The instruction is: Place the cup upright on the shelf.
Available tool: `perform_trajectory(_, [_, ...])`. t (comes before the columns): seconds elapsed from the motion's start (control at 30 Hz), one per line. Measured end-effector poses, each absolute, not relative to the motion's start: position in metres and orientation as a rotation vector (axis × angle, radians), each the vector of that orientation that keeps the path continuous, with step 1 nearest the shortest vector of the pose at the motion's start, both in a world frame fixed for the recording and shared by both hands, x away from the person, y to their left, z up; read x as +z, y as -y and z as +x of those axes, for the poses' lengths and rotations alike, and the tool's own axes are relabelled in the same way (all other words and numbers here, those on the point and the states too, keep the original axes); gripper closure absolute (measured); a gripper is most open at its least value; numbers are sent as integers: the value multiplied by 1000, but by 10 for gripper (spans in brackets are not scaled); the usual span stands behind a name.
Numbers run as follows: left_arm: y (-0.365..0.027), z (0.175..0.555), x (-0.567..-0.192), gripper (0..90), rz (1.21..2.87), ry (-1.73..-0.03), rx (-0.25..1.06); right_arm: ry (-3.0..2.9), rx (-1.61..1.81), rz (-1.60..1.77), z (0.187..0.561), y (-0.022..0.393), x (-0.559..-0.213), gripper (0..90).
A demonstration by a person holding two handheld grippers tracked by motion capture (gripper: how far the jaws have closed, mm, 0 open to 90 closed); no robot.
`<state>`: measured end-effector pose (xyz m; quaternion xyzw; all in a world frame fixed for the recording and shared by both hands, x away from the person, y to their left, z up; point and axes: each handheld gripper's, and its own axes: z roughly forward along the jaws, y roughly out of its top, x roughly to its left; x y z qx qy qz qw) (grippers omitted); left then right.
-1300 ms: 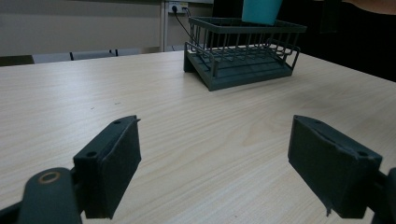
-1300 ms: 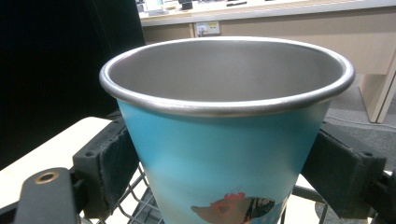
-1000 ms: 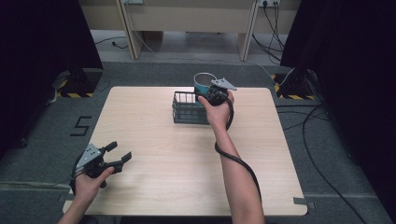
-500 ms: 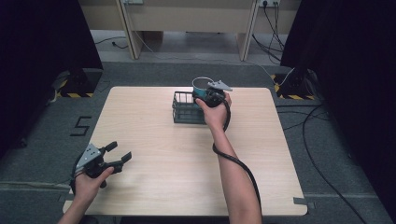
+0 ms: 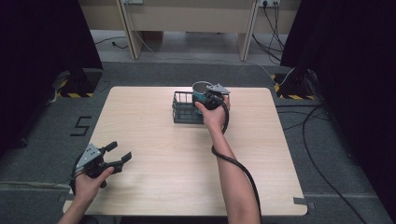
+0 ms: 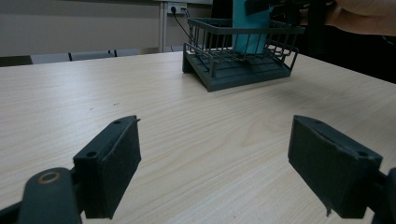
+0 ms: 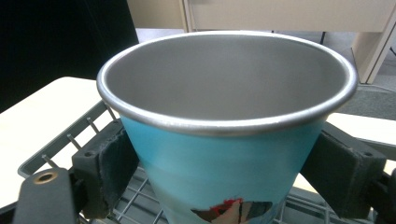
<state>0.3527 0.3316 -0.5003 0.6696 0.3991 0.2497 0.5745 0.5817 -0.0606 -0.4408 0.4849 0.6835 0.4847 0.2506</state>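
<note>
A teal cup with a steel rim and bare metal inside stands upright between the pads of my right gripper, which is shut on its sides. In the high view the right gripper holds the cup inside the right end of a dark wire basket at the table's far middle. The left gripper view shows the cup down within the basket; whether it touches the floor I cannot tell. My left gripper rests open near the front left corner, with nothing between its fingers.
The light wooden table lies bare between the basket and the left gripper. The right gripper's black cable trails along the forearm. Dark curtains flank the table, and floor cables lie to the right.
The right gripper has carried the cup slightly left and down into the basket. The left gripper has stayed where it was.
</note>
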Motion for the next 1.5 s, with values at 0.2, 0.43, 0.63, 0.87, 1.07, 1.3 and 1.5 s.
perform_trajectory(0.2, [-331,353,-500,163,1569,-934,584,-1892,1309,1307,578,60,-441,164])
perform_trajectory(0.43, [-331,353,-500,160,1571,-936,585,-1922,1314,1306,573,60,-444,155])
perform_trajectory(0.63, [-330,353,-501,159,1572,-935,585,-1916,1335,1307,568,64,-445,155])
perform_trajectory(0.87, [-330,353,-501,158,1574,-935,585,-1913,1340,1286,556,68,-440,154])
perform_trajectory(1.07, [-329,353,-501,158,1574,-934,586,-1916,1332,1284,546,75,-438,155])
perform_trajectory(1.3, [-329,353,-501,158,1577,-934,587,-1927,1335,1272,533,86,-436,155])
perform_trajectory(1.5, [-329,353,-501,158,1581,-935,588,-1920,1348,1266,520,95,-435,155])
